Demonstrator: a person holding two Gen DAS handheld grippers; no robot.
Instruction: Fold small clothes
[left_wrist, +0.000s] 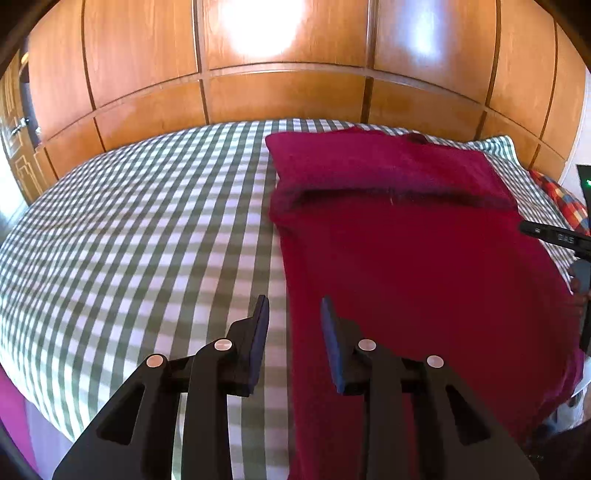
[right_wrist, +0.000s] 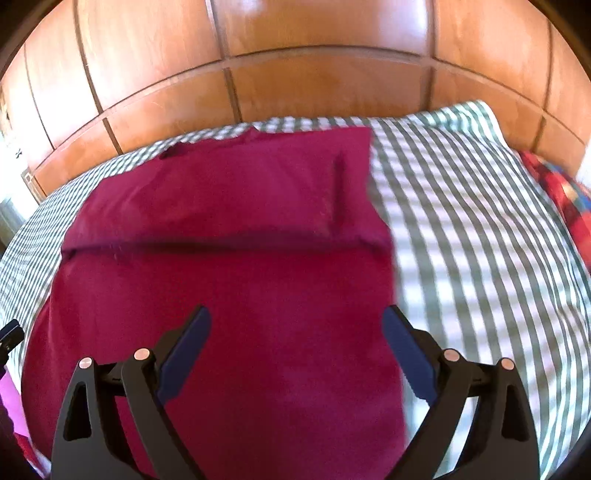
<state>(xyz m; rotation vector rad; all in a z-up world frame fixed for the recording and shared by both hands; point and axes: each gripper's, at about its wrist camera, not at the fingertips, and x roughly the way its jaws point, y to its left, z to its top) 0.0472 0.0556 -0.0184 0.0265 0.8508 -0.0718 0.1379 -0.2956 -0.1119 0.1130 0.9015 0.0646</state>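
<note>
Lies flat on the checked bed (left_wrist: 147, 229): a dark-red shirt (right_wrist: 229, 280), sleeves folded in. Left claw (left_wrist: 293, 310) narrowly parted, grasping nothing, over the shirt's edge. Right claw (right_wrist: 295, 321) spread wide, empty, above the cloth.

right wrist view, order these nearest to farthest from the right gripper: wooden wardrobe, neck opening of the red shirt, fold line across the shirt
From the right gripper:
1. fold line, straight ahead across the red shirt
2. neck opening, at the shirt's far edge, ahead to the left
3. wooden wardrobe, behind the checked bed
</note>
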